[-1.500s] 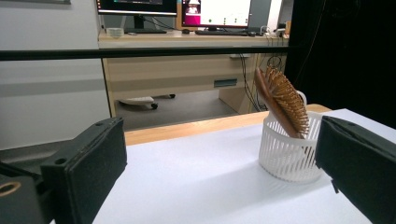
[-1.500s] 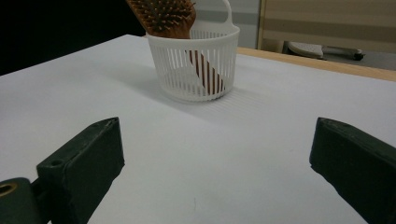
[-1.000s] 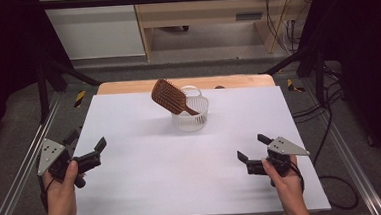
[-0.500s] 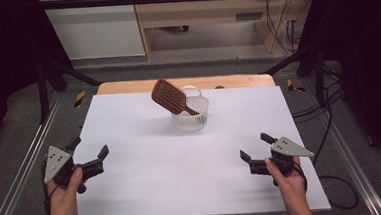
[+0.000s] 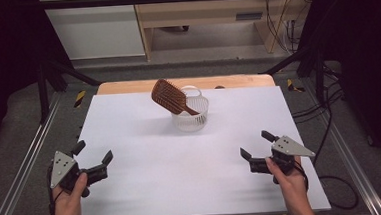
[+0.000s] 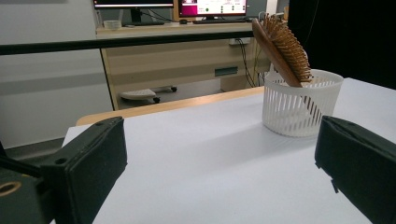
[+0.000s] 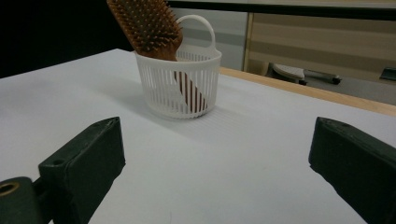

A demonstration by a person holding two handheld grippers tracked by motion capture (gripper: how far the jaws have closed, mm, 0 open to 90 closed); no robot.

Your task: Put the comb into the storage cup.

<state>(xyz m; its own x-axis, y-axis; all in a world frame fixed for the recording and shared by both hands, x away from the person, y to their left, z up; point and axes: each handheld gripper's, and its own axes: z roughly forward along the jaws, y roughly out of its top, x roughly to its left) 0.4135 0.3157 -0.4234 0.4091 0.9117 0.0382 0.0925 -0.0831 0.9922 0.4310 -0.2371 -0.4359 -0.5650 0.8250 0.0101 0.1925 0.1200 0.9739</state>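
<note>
White desk (image 5: 148, 190): hairbrush (image 5: 170, 97) leans handle-down in slotted basket (image 5: 191, 118), propped by its rim. Your left claw (image 5: 93, 160) and right claw (image 5: 257, 150): both spread, empty, resting well apart.

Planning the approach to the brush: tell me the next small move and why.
Probably bring the right gripper forward toward the wooden hairbrush. The brush leans handle-down in the white slotted basket at the table's far middle; both grippers, the left gripper included, stand open near the front edge, far from it and holding nothing.
</note>
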